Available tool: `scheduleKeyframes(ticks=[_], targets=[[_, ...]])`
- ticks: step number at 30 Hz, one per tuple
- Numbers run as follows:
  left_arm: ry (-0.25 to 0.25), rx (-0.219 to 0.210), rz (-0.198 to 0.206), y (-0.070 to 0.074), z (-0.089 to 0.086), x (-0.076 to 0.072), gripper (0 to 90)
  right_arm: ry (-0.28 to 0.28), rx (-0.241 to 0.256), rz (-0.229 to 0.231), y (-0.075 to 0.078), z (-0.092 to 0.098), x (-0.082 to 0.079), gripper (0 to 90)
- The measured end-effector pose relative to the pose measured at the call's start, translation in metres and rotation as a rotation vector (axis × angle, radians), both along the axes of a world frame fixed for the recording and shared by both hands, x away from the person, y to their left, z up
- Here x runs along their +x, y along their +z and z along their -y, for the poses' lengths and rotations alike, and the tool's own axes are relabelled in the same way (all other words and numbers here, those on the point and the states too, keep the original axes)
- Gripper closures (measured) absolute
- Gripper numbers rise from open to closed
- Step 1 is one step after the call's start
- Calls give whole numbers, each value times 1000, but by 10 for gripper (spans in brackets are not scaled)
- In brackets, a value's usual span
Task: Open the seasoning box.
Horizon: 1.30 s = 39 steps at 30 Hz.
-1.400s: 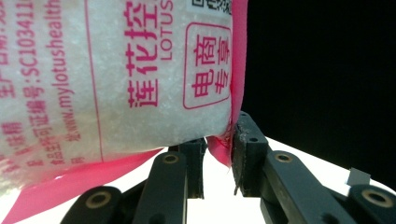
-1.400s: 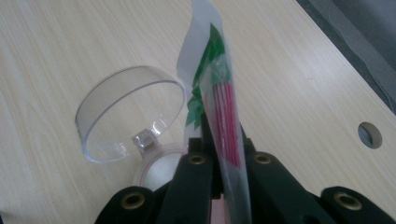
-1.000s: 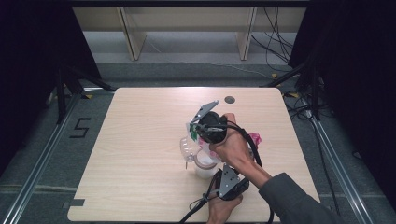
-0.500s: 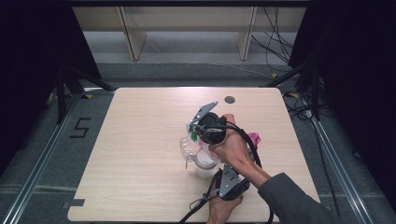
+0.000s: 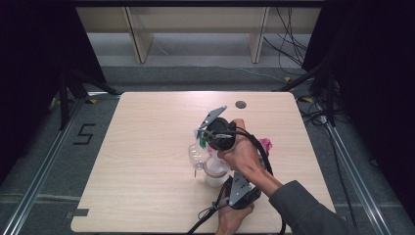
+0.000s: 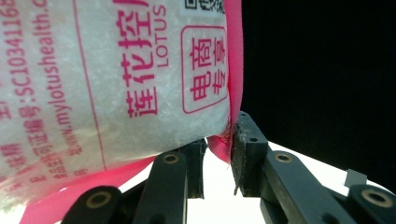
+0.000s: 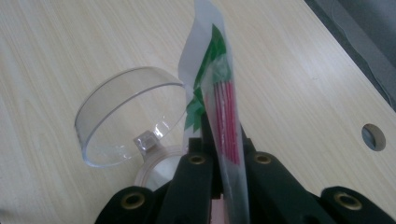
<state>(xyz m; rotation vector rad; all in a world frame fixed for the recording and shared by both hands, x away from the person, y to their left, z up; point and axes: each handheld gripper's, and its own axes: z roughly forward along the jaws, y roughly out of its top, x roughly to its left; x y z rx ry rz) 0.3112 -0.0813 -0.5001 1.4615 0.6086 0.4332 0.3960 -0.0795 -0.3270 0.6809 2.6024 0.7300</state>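
Note:
My right gripper is shut on a clear packet of thin red sticks with a green and white top. It hovers just over a clear jar whose hinged lid stands open. In the high view the right gripper sits mid-table with the packet hanging at the lid. My left gripper is shut on the pink edge of a white bag with pink print. In the high view the left gripper's body lies near the front edge, and a pink piece of the bag shows behind the right hand.
The wooden table carries a round cable hole near its far edge, also in the right gripper view. Black cables trail from both grippers off the front edge. Dark curtains and metal rails flank the table.

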Motion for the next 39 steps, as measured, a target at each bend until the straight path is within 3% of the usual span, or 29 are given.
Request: scheduleKeyframes(ticks=[18, 39], targets=[[-13, 5, -20, -1, 2, -1, 761, -15, 2, -2, -2, 4, 2, 900], [-13, 16, -12, 1, 0, -1, 760, -30, -1, -11, -1, 2, 3, 900]])
